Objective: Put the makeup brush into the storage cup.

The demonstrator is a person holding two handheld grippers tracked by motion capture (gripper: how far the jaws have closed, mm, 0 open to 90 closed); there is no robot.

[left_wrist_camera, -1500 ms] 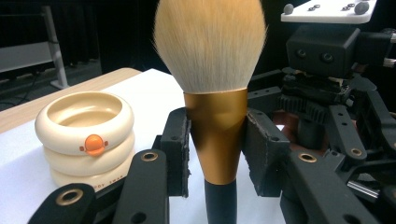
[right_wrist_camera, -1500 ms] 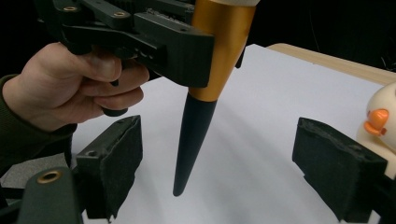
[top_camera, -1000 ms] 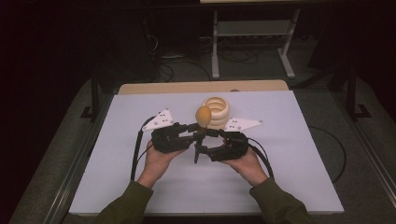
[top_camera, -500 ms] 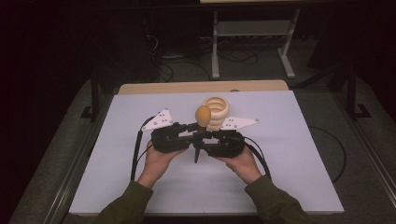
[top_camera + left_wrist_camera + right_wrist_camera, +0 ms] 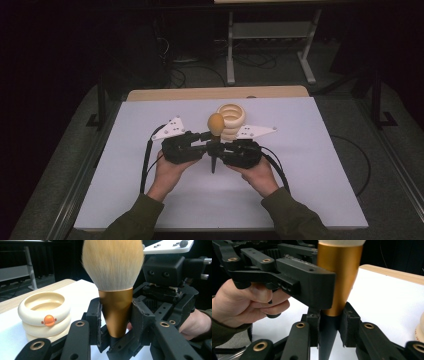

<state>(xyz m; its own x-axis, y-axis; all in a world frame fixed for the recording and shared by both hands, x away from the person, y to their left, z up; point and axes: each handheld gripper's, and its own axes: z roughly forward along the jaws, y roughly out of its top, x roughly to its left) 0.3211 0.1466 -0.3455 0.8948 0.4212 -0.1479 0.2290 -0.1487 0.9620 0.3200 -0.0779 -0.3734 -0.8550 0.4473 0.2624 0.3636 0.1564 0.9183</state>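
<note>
While the left gripper [image 5: 113, 322] pinches the brush [image 5: 113, 282] collar, right gripper [image 5: 329, 327] jaws have just closed on its handle.

1 brush [image 5: 215, 131], 1 ringed holder [image 5: 232, 120], 2 tongs.

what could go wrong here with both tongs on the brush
1. Both tongs clamp the brush: the left tongs on its gold cone, the right tongs, whose jaws have just been closing, on the black handle below. Uneven pulls might twist or drop it.
2. The stacked cream rings stand close behind; a swing could topple them.
</note>
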